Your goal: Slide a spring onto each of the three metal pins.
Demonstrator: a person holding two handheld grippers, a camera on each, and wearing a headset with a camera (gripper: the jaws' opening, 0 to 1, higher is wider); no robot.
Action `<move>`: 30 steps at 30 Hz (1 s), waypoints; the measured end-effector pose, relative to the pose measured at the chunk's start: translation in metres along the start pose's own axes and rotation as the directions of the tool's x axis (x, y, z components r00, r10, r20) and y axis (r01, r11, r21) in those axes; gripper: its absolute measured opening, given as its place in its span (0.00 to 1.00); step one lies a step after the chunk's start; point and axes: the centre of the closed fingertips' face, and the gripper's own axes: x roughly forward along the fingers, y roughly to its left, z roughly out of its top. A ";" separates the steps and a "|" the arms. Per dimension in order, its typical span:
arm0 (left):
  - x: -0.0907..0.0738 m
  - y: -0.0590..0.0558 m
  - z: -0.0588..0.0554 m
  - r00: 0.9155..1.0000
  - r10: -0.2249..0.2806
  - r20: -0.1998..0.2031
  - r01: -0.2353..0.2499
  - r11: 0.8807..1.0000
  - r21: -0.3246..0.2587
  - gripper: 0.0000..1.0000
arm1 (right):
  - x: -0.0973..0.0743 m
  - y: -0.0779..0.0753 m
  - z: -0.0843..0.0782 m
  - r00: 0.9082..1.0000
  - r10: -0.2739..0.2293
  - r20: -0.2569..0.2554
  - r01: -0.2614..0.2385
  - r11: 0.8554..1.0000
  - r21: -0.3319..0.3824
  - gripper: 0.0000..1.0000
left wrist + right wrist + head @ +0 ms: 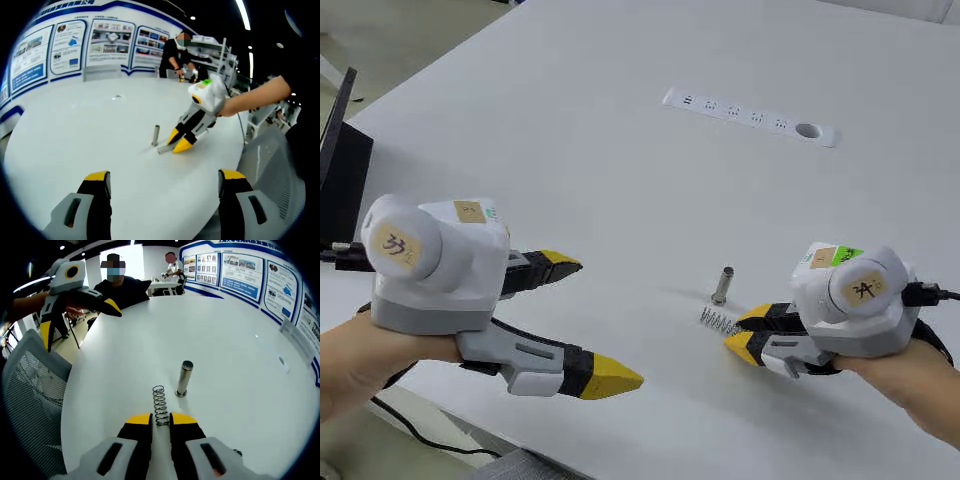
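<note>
- Two hand-held grippers are over a white table, one at each side of the head view.
- One metal pin stands upright on the table, a little beyond the right gripper's tips, with nothing on it.
- The spring lies flat on the table just beside the foot of the pin, apart from it. In the right gripper view the spring lies along the gripper's line, left of the pin.
- The right gripper is low at the table. Its yellow-tipped jaws are drawn nearly together with the near end of the spring between them, but it cannot be told whether they press on it.
- In the head view the right gripper points left towards the spring, held by a hand at the right edge.
- The left gripper is held well to the left of the pin and spring, its jaws spread wide and holding nothing.
- In the left gripper view its own jaws rise far apart at the bottom, and the right gripper shows beyond them with its tips at the spring and the pin next to it.
- A white power strip lies farther back on the table.
</note>
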 end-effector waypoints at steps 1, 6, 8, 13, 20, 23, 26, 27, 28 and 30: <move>0.000 0.000 -0.001 1.000 0.001 -0.001 -0.001 1.000 -0.002 0.91 | 0.000 0.000 0.000 1.000 0.001 0.001 -0.001 1.000 -0.003 0.13; -0.001 -0.001 -0.001 1.000 0.002 -0.011 -0.002 1.000 0.002 0.90 | 0.000 0.004 0.000 1.000 0.013 -0.005 -0.013 1.000 -0.007 0.11; -0.002 -0.002 0.001 1.000 0.005 -0.012 -0.005 1.000 0.011 0.88 | -0.003 0.008 0.003 1.000 0.017 0.002 -0.017 0.999 -0.027 0.11; -0.001 -0.009 0.010 1.000 -0.010 0.012 0.009 1.000 0.016 0.87 | -0.021 0.018 0.020 0.998 0.043 0.040 -0.041 0.997 -0.069 0.11; 0.015 -0.034 0.034 0.997 -0.061 0.046 0.058 0.996 0.073 0.75 | -0.058 0.030 0.049 0.993 0.093 0.070 -0.078 0.977 -0.198 0.10; 0.022 -0.042 0.042 0.996 -0.077 0.047 0.072 0.992 0.108 0.71 | -0.073 0.040 0.060 0.988 0.133 0.080 -0.110 0.964 -0.243 0.10; 0.027 -0.048 0.047 0.995 -0.092 0.035 0.085 0.984 0.155 0.68 | -0.088 0.055 0.070 0.976 0.191 0.105 -0.162 0.957 -0.241 0.11; 0.028 -0.050 0.049 0.995 -0.095 0.036 0.088 0.983 0.163 0.66 | -0.093 0.058 0.072 0.975 0.196 0.107 -0.164 0.954 -0.251 0.11; 0.029 -0.053 0.052 0.994 -0.103 0.037 0.096 0.980 0.173 0.64 | -0.098 0.062 0.073 0.974 0.205 0.100 -0.171 0.947 -0.273 0.11; 0.030 -0.059 0.056 0.992 -0.120 0.036 0.111 0.975 0.192 0.61 | -0.104 0.068 0.073 0.973 0.212 0.087 -0.178 0.937 -0.300 0.11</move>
